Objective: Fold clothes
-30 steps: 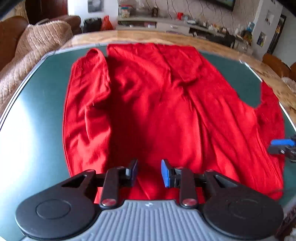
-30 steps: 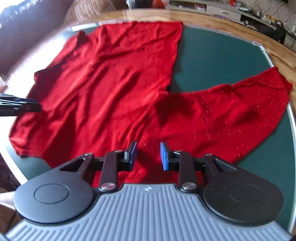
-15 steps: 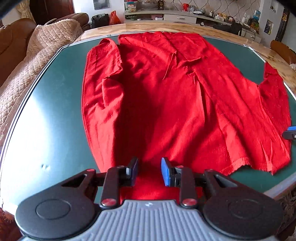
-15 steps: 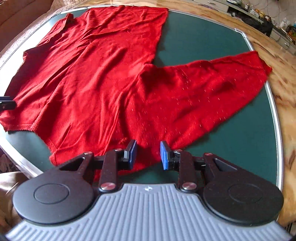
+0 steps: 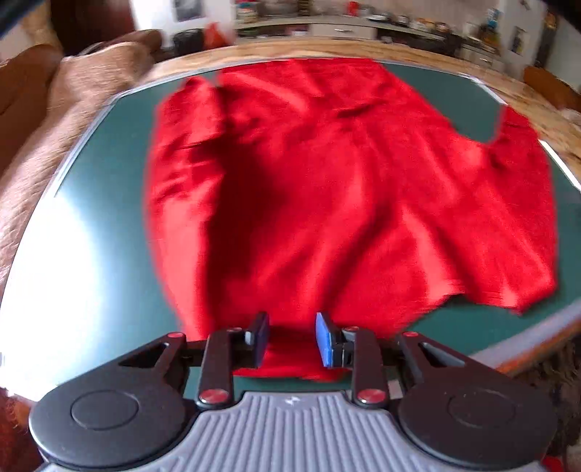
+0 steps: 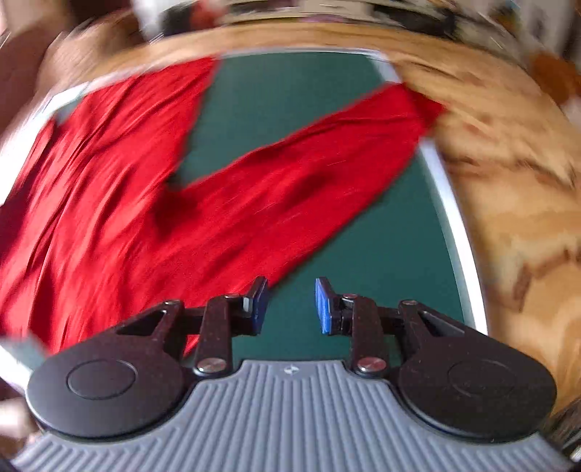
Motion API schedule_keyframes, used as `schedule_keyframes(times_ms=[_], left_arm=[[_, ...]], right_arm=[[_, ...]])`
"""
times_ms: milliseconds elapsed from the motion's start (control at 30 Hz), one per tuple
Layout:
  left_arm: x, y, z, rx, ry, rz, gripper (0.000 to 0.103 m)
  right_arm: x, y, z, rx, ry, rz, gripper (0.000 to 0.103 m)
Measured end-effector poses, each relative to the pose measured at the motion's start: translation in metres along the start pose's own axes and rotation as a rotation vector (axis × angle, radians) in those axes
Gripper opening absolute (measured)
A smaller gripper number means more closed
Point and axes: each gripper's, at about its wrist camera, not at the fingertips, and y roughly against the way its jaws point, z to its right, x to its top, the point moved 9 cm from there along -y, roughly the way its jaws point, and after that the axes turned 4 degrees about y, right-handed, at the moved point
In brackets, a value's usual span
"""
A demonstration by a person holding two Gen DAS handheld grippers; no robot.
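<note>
A red long-sleeved garment [image 5: 345, 188] lies spread flat on the green table top [image 5: 90, 225]. Its left sleeve [image 5: 181, 174] is folded in along the body. My left gripper [image 5: 292, 339] is open, hovering over the garment's near edge with red cloth below the jaws. In the right wrist view the garment [image 6: 109, 203] fills the left side and its other sleeve [image 6: 326, 163] stretches out toward the far right table rim. My right gripper [image 6: 290, 305] is open and empty over bare green surface [image 6: 381, 261] just right of that sleeve. Both views are motion-blurred.
The table has a metal rim [image 6: 457, 225] and a wooden border [image 6: 515, 203]. A sofa with a beige quilted cover [image 5: 54, 145] stands left of the table. Shelves and clutter [image 5: 363, 21] line the far wall.
The right gripper has swung right, off the garment's body to the green surface beside the outstretched sleeve. The left gripper has shifted a little at the near edge. Both stay open.
</note>
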Motion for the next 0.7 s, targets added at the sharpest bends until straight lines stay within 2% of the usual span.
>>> schedule_keyframes(times_ms=[33, 100, 133, 233, 333, 500, 633, 700], left_arm=[[0.002, -0.001, 0.017, -0.032, -0.037, -0.002, 0.037], [0.015, 0.004, 0.042, -0.003, -0.134, 0.052, 0.041], [0.021, 0.006, 0.053, -0.022, -0.147, 0.062, 0.044], [0.035, 0.008, 0.086, -0.16, -0.132, 0.036, 0.044], [0.042, 0.003, 0.121, -0.189, -0.2, 0.03, 0.044], [0.03, -0.005, 0.171, -0.244, -0.279, 0.001, 0.044], [0.013, -0.016, 0.183, -0.247, -0.278, -0.037, 0.044], [0.007, -0.021, 0.183, -0.245, -0.267, -0.057, 0.044]], right_arm=[[0.013, -0.006, 0.017, 0.004, -0.069, 0.004, 0.033], [0.034, -0.019, 0.037, 0.025, -0.173, 0.003, 0.033], [0.042, -0.026, 0.041, 0.03, -0.193, -0.003, 0.033], [0.055, -0.044, 0.039, 0.005, -0.187, -0.028, 0.033], [0.064, -0.054, 0.044, -0.039, -0.219, -0.035, 0.033], [0.08, -0.069, 0.057, -0.091, -0.3, -0.04, 0.033], [0.073, -0.076, 0.058, -0.121, -0.297, -0.04, 0.033], [0.075, -0.078, 0.058, -0.136, -0.286, -0.029, 0.026]])
